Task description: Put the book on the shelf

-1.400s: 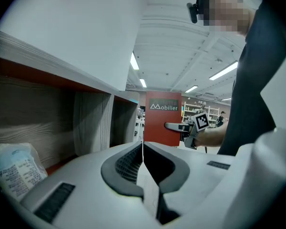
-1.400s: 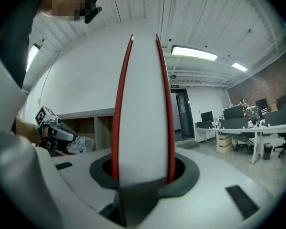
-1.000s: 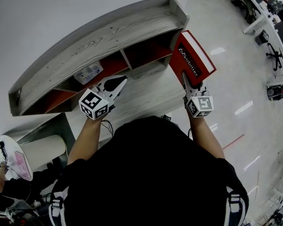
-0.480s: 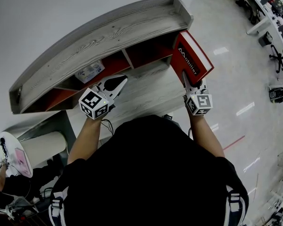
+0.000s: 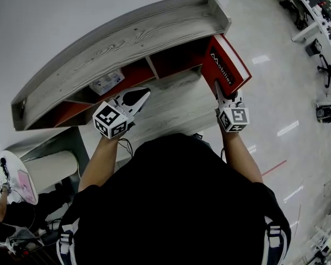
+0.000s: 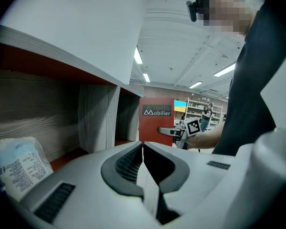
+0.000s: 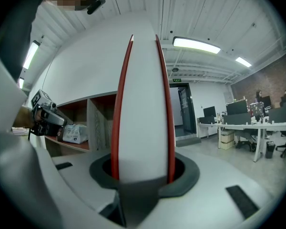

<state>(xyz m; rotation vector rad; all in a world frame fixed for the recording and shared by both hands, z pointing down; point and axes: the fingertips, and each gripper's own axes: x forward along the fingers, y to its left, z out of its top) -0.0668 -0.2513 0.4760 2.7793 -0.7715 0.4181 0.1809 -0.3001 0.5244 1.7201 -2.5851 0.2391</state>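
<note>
Grips red book (image 5: 225, 66) upright in right gripper (image 5: 220, 93) at right end of shelf (image 5: 127, 37), forearm stretched forward; holds left gripper (image 5: 139, 96) closed, empty, before shelf's middle

The red book (image 5: 227, 72) stands upright at the shelf's (image 5: 127, 37) right end.

The shelf (image 5: 127, 43) is grey, rough-grained wood on top, with smooth matt red panels inside. The book (image 5: 229, 68) has a smooth red cover around white paper pages. The left gripper (image 5: 144, 94) and right gripper (image 5: 219, 93) are matt white plastic, their dark ribbed pads (image 6: 125, 163) perhaps rubber. The floor (image 5: 276, 93) is glossy
</note>
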